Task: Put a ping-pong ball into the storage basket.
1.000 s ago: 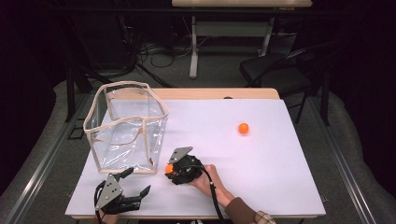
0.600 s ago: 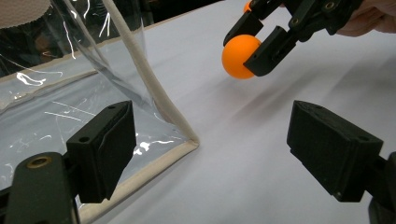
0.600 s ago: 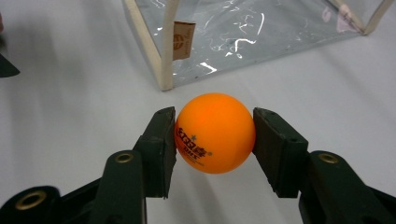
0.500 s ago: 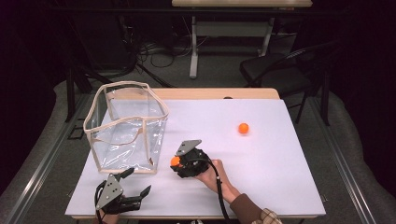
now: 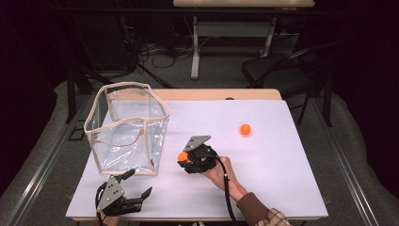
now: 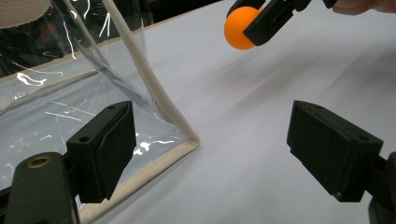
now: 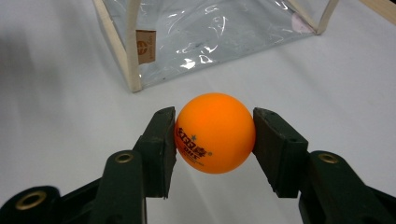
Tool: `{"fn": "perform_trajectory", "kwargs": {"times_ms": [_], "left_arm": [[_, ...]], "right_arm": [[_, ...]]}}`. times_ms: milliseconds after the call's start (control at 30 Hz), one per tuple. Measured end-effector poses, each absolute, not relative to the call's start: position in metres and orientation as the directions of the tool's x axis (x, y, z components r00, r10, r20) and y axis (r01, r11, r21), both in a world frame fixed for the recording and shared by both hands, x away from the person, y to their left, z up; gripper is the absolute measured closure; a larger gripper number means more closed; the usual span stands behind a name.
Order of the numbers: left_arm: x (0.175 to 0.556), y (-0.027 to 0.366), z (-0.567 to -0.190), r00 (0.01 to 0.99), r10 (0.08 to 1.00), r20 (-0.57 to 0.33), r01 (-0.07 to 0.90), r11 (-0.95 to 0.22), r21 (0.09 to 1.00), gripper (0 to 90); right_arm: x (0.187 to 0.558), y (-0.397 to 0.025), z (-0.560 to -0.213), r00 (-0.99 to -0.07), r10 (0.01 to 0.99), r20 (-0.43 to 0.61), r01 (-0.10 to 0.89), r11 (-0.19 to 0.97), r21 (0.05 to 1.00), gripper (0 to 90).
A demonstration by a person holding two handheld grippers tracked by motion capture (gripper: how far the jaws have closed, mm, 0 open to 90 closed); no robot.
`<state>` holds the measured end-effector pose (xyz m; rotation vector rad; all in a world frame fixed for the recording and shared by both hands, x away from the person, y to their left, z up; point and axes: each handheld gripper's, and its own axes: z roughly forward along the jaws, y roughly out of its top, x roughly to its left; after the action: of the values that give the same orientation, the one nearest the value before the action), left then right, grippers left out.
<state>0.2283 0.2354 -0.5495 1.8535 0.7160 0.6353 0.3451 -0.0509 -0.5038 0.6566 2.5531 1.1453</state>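
While the right gripper (image 7: 215, 135) clamps an orange ball (image 7: 215, 133) between its two black jaws, the ball sits squarely in the gap, each jaw pad pressed to one flank, with dark printed lettering on the ball's lower face turned toward the gripper's own camera. Ahead of these jaws, beyond the ball, stands a clear plastic bag (image 7: 205, 37) edged in cream trim, its near corner post carrying a small tan label (image 7: 145, 45); white table (image 7: 56, 93) surface separates ball and bag. From the high view, the right gripper (image 5: 186, 158) is held near the table's middle, just beside the clear plastic bag (image 5: 127, 127), and the orange ball (image 5: 182, 157) shows at the jaw tips on the side facing the bag. A second orange ball (image 5: 245, 129) lies on the table well apart from these jaws, on the side away from the bag. The left gripper (image 6: 210, 154) has its jaws spread wide with nothing between them; the bag's bottom corner (image 6: 189, 140) lies just ahead of that gap, nearer the left-hand jaw, and the held ball (image 6: 241, 27) appears farther ahead, above the right-hand jaw.
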Motion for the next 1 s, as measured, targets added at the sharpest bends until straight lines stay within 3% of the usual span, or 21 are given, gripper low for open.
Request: {"fn": "perform_trajectory", "kwargs": {"times_ms": [1000], "left_arm": [[0.228, 0.236, -0.549, 0.684, 0.722, 0.105, 0.188, -0.314, 0.931, 15.8]], "right_arm": [[0.36, -0.063, -0.478, -0.837, 0.539, -0.094, 0.284, 0.576, 0.767, 50.7]]}}
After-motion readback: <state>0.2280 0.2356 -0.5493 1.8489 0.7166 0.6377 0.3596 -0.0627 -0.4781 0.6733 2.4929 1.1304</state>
